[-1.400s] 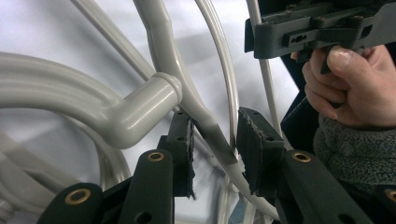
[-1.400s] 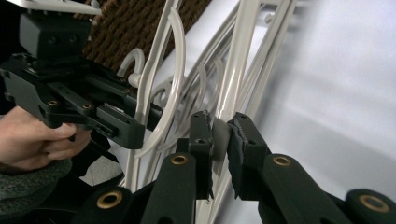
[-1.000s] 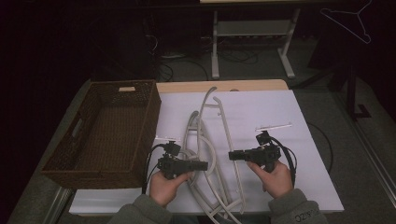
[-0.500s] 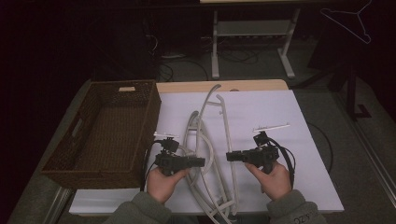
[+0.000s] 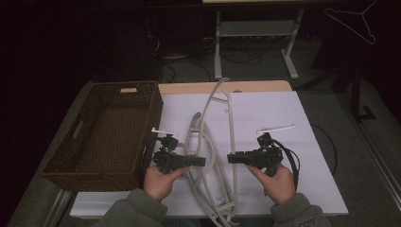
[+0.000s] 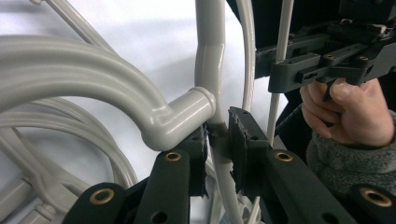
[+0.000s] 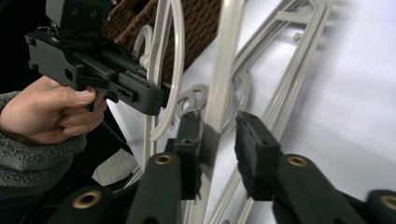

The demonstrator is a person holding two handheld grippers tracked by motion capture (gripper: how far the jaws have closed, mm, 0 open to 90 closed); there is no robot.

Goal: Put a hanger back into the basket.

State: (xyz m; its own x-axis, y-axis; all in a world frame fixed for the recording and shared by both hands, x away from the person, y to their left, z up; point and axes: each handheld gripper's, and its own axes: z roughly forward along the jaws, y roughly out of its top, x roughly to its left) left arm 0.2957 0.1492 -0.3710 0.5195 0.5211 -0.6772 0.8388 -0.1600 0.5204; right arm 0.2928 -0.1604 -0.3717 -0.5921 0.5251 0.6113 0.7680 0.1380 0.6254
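Closing in: both grippers have edged inward toward the pale grey plastic hangers [image 5: 213, 156] at table centre.
Left gripper [image 6: 217, 154]: jaws narrowly parted around a hanger rod.
Right gripper [image 7: 217, 154]: jaws wider, straddling a bar, ungripped.
Meaning: grasp likely imminent.

I see my left gripper [image 5: 201, 161] and right gripper [image 5: 232, 158] as matte black pistol-shaped tools with brass-coloured screws at the jaw joints and rough dark pads. A black cable [image 5: 293, 161] loops behind the right one. My sleeves [image 5: 135, 210] are fuzzy grey-green fleece.
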